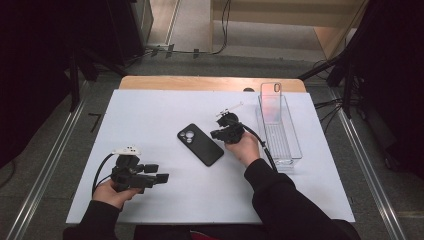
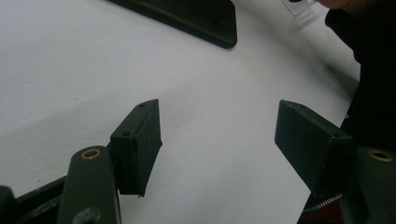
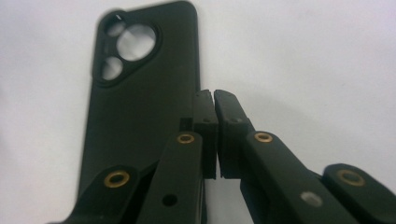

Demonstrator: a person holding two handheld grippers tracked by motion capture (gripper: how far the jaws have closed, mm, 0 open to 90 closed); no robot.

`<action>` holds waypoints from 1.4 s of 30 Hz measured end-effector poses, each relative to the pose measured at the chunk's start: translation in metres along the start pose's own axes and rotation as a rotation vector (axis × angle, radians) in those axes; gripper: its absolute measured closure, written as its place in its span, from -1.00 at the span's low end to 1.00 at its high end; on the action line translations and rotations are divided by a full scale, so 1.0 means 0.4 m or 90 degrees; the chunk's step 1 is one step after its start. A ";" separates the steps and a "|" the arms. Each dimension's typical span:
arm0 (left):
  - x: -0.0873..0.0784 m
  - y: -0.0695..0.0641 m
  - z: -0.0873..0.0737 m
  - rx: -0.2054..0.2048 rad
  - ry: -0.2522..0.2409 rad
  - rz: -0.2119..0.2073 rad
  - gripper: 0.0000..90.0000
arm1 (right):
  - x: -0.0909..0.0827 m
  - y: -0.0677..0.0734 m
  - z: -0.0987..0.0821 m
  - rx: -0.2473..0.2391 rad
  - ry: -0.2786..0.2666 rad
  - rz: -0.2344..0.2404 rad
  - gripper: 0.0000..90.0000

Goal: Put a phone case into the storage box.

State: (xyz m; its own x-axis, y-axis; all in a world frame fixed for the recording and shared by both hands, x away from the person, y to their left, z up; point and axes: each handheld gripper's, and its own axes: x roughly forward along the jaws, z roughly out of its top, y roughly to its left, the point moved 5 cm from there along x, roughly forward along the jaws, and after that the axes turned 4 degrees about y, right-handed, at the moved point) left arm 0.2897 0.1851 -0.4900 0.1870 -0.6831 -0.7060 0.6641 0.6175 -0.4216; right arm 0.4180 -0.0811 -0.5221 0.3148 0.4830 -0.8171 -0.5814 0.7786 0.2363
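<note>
A black phone case [image 1: 200, 144] lies back-up and slantwise in the middle of the white table [image 1: 150, 120], its camera cut-outs at the far end. My right gripper [image 1: 216, 134] hovers just right of the case, pointing at it; in the right gripper view its jaws [image 3: 214, 93] stand shut with nothing between them, beside the case's [image 3: 135, 93] right edge. My left gripper [image 1: 159, 172] rests near the front left of the table, pointing right. Its jaws [image 2: 217, 112] are wide open over bare table, and the case's corner [image 2: 187, 18] lies farther off.
A clear plastic bin [image 1: 295, 145] stands lengthwise at the right of the table, with a see-through pinkish phone case [image 1: 271, 102] leaning upright at its far end. The person's dark sleeve [image 1: 280, 200] crosses the front right. Wooden table edge [image 1: 200, 82] runs along the back.
</note>
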 end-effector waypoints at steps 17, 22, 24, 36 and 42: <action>0.005 -0.003 0.007 0.003 0.004 -0.012 -0.31 | -0.144 0.057 -0.054 -0.027 -0.039 0.094 -0.12; 0.008 -0.004 0.011 0.003 0.006 -0.015 -0.31 | -0.170 0.060 -0.093 -0.043 -0.029 0.132 -0.37; 0.009 -0.003 0.013 0.005 0.005 -0.017 -0.31 | -0.180 0.063 -0.110 -0.061 -0.025 0.143 -0.41; 0.019 -0.009 0.016 0.008 0.015 -0.024 -0.31 | -0.235 0.066 -0.189 -0.102 -0.002 0.145 -0.43; 0.018 -0.010 0.018 0.009 0.014 -0.026 -0.31 | -0.249 0.057 -0.237 -0.096 -0.009 0.152 -0.44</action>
State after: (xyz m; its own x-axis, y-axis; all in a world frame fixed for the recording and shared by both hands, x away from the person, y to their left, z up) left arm 0.2937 0.1748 -0.4894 0.1432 -0.6988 -0.7008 0.6806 0.5836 -0.4429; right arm 0.3024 -0.1496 -0.4850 0.1651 0.6514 -0.7405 -0.7447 0.5746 0.3394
